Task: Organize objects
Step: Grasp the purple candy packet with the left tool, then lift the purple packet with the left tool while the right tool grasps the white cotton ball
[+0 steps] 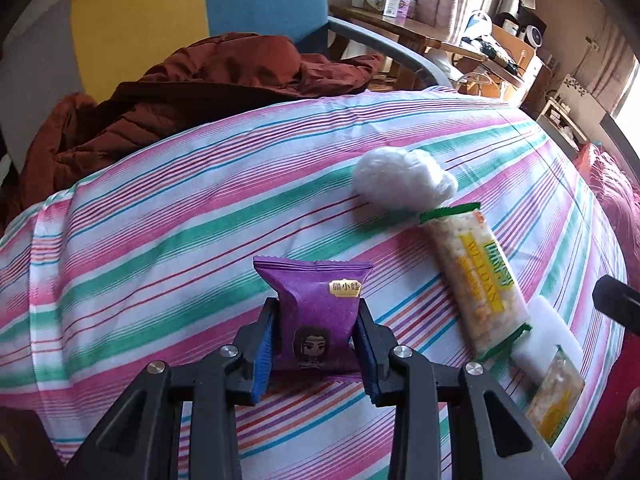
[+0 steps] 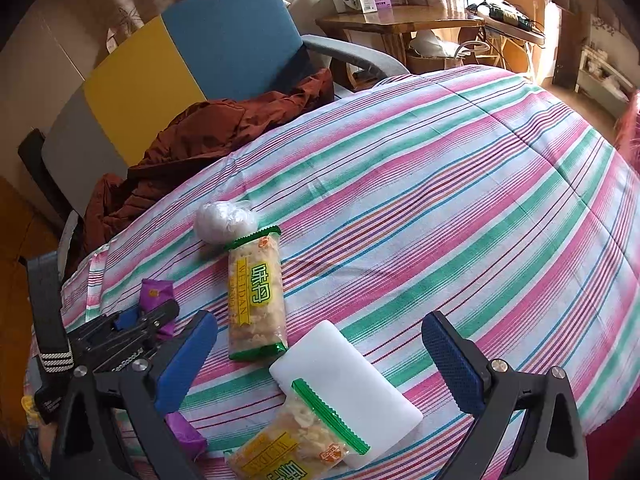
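In the left wrist view, the left gripper [image 1: 316,344] pinched the purple packet [image 1: 314,312] by its lower sides, both blue pads pressed against the wrapper, the packet upright over the striped sheet [image 1: 160,216]. At 2 o'clock from it lay a white wad [image 1: 404,178], its near end touching the green seal of a cracker pack [image 1: 476,276]. That pack ran down toward 4 o'clock, where a white block [image 1: 548,328] and a second cracker pack [image 1: 556,396] sat. The grip was low on a puffy, slick wrapper, so the packet would likely tip forward or squirt out if it was swung fast. A dark tip of the other tool showed at 3 o'clock, so a sideways carry risked a knock.

In the right wrist view, the right gripper [image 2: 320,354] stood spread wide and empty above the white block [image 2: 348,380]. The second cracker pack [image 2: 292,436] overlapped the block's near corner. Closing there would probably catch the pack's seal as well and drag both. The left gripper [image 2: 144,316] with its packet [image 2: 156,292] sat close at 9 o'clock, beside the first cracker pack [image 2: 256,300], so the two tools could collide. Another purple packet [image 2: 186,436] lay by the left finger [image 2: 188,360] at 7 o'clock, easily nudged. A brown jacket [image 2: 192,148] lay at 11 o'clock off the sheet edge.
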`<act>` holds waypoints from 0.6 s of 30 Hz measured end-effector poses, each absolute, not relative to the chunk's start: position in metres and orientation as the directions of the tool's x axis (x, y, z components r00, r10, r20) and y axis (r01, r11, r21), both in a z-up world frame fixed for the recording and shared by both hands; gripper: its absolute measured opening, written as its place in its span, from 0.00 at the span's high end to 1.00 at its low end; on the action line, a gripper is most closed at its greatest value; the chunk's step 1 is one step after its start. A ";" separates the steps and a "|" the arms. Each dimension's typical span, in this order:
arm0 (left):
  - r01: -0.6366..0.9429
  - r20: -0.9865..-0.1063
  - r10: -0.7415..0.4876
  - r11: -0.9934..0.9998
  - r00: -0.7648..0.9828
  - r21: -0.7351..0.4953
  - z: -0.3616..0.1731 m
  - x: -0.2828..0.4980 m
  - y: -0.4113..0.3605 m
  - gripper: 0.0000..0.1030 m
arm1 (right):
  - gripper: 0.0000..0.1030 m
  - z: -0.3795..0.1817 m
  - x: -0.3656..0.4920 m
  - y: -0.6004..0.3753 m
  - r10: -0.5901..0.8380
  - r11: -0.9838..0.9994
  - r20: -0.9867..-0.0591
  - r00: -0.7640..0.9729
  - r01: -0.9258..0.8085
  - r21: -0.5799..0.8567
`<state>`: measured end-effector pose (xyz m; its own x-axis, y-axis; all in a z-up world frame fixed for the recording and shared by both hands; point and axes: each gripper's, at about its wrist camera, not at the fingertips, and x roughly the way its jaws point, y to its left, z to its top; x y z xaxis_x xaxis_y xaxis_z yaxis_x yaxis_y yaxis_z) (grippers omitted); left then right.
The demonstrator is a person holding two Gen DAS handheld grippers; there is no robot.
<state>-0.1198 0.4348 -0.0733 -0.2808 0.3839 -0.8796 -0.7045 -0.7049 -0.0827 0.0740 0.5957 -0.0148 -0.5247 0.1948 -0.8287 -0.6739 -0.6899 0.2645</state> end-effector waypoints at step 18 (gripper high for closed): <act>-0.600 -0.863 0.348 -0.797 -0.368 -0.065 -0.072 -0.097 0.357 0.66 | 0.01 -0.014 0.030 0.558 0.138 -0.838 -0.857 -0.496 -0.519 0.166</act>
<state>-0.0971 0.3571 -0.0720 -0.3678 0.3475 -0.8625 -0.6000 -0.7973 -0.0654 0.0298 0.5581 -0.0143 -0.4963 0.1375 -0.8572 -0.5190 -0.8385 0.1660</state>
